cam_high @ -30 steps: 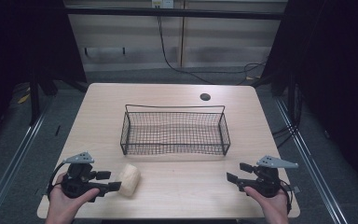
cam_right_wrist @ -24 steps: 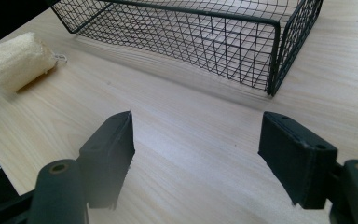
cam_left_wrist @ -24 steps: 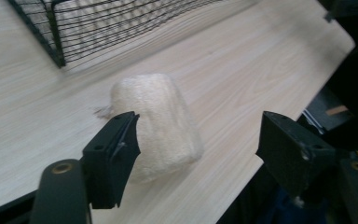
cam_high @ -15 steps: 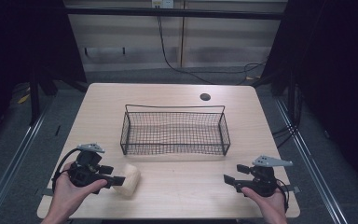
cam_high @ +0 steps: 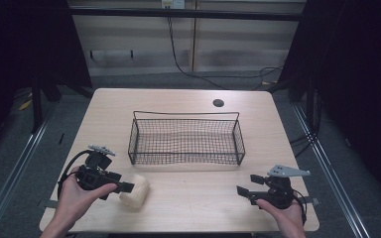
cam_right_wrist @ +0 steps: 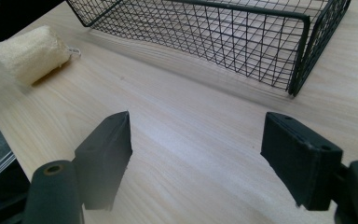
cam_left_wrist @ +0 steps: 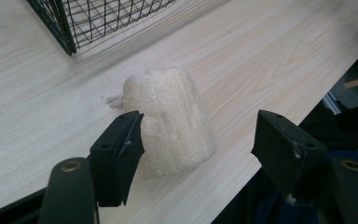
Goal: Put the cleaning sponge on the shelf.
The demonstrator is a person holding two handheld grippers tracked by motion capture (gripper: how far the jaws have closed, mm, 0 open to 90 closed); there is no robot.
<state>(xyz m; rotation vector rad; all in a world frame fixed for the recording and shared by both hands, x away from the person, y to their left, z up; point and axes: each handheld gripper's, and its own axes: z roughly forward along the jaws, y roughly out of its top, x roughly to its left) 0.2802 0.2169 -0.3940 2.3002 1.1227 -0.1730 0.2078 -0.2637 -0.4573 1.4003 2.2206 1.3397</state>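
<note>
L gripper [cam_left_wrist: 193, 135] wide open, jaws either side of loofah sponge [cam_left_wrist: 175, 116], nothing gripped yet. Sponge lies on table [cam_high: 193, 198] near front-left edge, just in front of wire basket [cam_high: 186, 139]. Push fwd so pads centre on sponge, then close. R gripper [cam_right_wrist: 196, 149] open, empty. Light wood top, dark room.

high view: above the near edge, facing forward and down on the whole pale wooden tabletop [cam_high: 188, 198] | gripper views: low, close, sharing the black wire mesh basket [cam_right_wrist: 223, 32]
</note>
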